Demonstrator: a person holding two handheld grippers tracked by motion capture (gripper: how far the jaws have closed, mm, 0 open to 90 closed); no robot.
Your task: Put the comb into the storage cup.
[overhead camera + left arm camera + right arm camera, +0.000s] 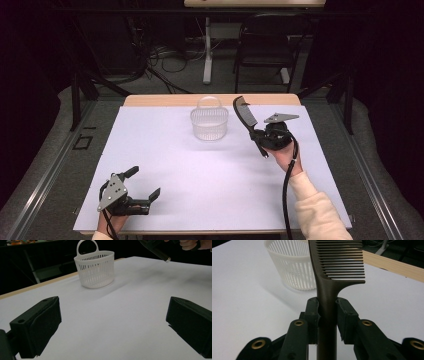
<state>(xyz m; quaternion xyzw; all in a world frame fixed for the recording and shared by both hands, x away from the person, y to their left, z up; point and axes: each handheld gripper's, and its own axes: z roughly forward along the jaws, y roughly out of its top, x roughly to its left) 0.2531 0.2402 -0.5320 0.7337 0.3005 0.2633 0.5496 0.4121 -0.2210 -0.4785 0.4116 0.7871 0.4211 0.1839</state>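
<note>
Item one: a dark tail comb (329,285), which we hold in the right gripper (263,136), its jaws pinched on the handle just below the teeth, so that the toothed end stands up and leans toward the basket while the thin tail juts out behind the hand. We judge the grip is set near the teeth to steer that end; the comb is off the table, beside the basket's right side and above its rim level. Item two: a white slotted plastic basket (209,125) with a loop handle, upright on the far middle of the white table (190,180), open mouth up, seemingly empty, which we take as the comb's likely destination. Item three: the left gripper (145,192), near the table's near left corner, jaws spread wide with nothing between them, well apart from the basket and idle. Surroundings: a black chair (265,50) and loose cables on the floor beyond the table. Obstruction: the basket's raised loop handle (87,247) stands on its far side and could catch the long comb if lowered there; the path between is bare.
</note>
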